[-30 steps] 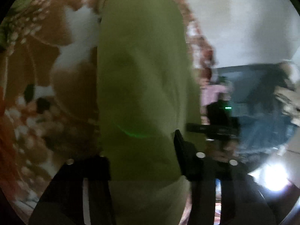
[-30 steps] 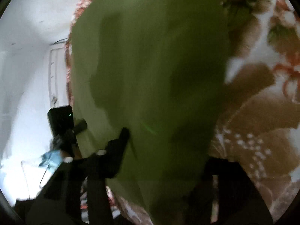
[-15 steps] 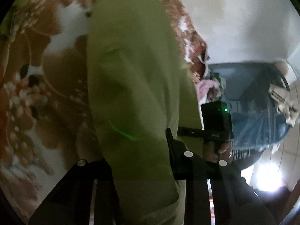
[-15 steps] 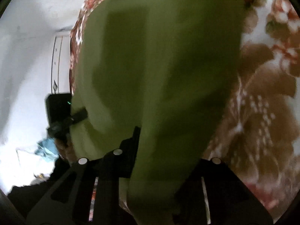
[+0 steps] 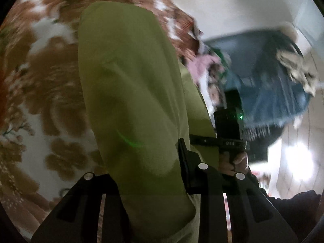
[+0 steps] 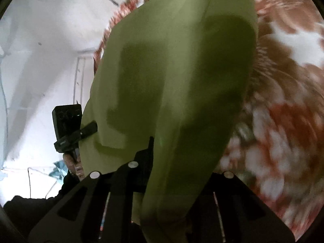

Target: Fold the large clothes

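An olive-green garment point(image 5: 129, 93) hangs lifted above a floral bed cover point(image 5: 40, 93). My left gripper point(image 5: 149, 174) is shut on one part of its edge; the cloth bunches between the fingers and drapes away ahead. My right gripper point(image 6: 178, 174) is shut on the same green garment point(image 6: 178, 77), which fills the middle of that view. The fingertips are hidden by cloth in both views. The right gripper with the hand holding it shows at the right of the left wrist view point(image 5: 228, 133), and the left one at the left of the right wrist view point(image 6: 67, 125).
The brown, white and red floral bed cover point(image 6: 283, 101) lies under the garment. A white wall point(image 6: 40, 50) is behind. A blue-draped piece of furniture point(image 5: 273, 101) with pink and patterned clothes point(image 5: 202, 64) stands past the bed's edge.
Both grippers have kept hold of the garment and risen and swung with it; more of the bed cover shows beyond the cloth, and the views are motion-blurred.
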Available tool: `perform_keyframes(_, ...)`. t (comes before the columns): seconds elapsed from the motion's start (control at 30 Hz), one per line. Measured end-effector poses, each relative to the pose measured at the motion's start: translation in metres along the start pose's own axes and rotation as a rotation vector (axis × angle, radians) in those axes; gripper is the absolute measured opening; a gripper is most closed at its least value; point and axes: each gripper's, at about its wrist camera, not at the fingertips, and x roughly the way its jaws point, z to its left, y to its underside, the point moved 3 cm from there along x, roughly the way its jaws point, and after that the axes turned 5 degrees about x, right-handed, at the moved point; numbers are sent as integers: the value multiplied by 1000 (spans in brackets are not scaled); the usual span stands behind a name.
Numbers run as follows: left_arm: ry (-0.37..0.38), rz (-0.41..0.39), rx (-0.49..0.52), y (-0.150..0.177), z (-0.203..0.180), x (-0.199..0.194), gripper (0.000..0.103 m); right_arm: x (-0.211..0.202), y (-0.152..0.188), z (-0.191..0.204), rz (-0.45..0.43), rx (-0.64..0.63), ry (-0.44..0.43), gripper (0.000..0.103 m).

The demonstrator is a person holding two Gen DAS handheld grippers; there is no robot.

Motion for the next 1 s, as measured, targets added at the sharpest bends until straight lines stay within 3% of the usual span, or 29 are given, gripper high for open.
perform_keyframes(0.13,62,110,108,-16,-83,19,25,-85,54,10,-168,80,-25,14)
perform_keyframes(0.27,121,256,285,-37,-186,75,25,-195,112,9,-368,137,8,14)
perform_keyframes(0.47,281,449,508,-55,-340,202,26,-313,184,5,-666,243,47,14)
perform_keyframes(0.6,374,579,588,-43,-407,292,26,-389,230,-30,-814,329,90,14)
perform_keyframes(0.73,435,715,629,-24,-432,376,26,-425,258,-77,-881,386,143,14)
perform_keyframes(0.8,450,776,625,-15,-425,422,26,-435,278,-127,-907,410,138,14)
perform_keyframes(0.9,434,852,564,6,-386,489,26,-405,280,-178,-913,472,145,14)
perform_keyframes(1.0,334,921,543,32,-319,551,29,-363,278,-250,-874,555,141,15)
